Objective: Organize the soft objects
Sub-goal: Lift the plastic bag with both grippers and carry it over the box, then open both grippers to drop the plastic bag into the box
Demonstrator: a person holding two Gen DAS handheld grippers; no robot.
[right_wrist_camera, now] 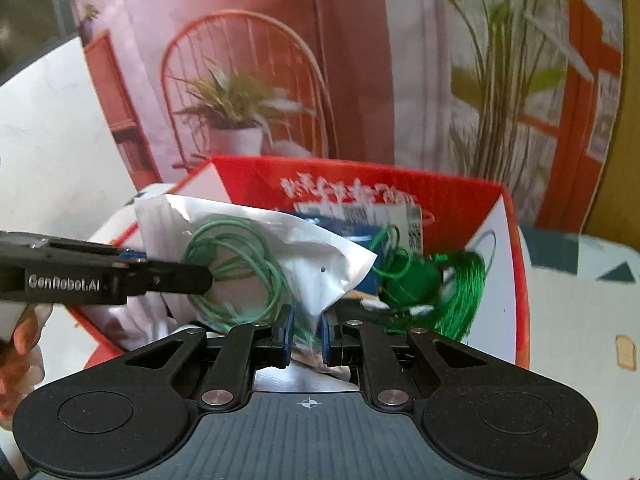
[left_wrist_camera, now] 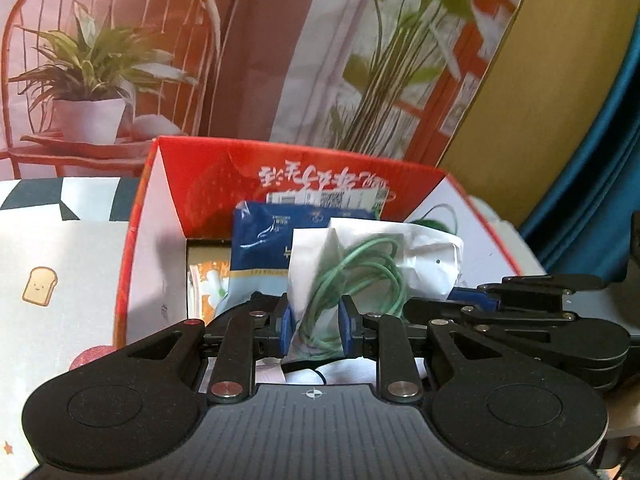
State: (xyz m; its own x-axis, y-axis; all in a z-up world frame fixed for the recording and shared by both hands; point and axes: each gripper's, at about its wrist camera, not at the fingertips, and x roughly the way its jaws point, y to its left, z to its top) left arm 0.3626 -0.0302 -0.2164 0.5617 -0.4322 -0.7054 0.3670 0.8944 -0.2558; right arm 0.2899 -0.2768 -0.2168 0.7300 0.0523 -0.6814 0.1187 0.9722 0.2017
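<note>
A clear plastic bag with a coiled green cord (left_wrist_camera: 356, 280) is held above the open red box (left_wrist_camera: 208, 184). My left gripper (left_wrist_camera: 316, 320) is shut on its lower end. My right gripper (right_wrist_camera: 306, 338) is shut on the same bag (right_wrist_camera: 256, 256) at another edge. The left gripper's fingers (right_wrist_camera: 176, 274) reach in from the left in the right wrist view. Inside the red box (right_wrist_camera: 516, 264) lie a blue and white packet (left_wrist_camera: 264, 248), an orange packet (left_wrist_camera: 206, 284) and a green tassel knot (right_wrist_camera: 436, 280).
A printed backdrop of chair and plants stands behind the box. The tablecloth with a toast print (left_wrist_camera: 40, 284) lies left of the box. A blue curtain (left_wrist_camera: 592, 184) hangs at the right. A hand (right_wrist_camera: 20, 356) shows at the left edge.
</note>
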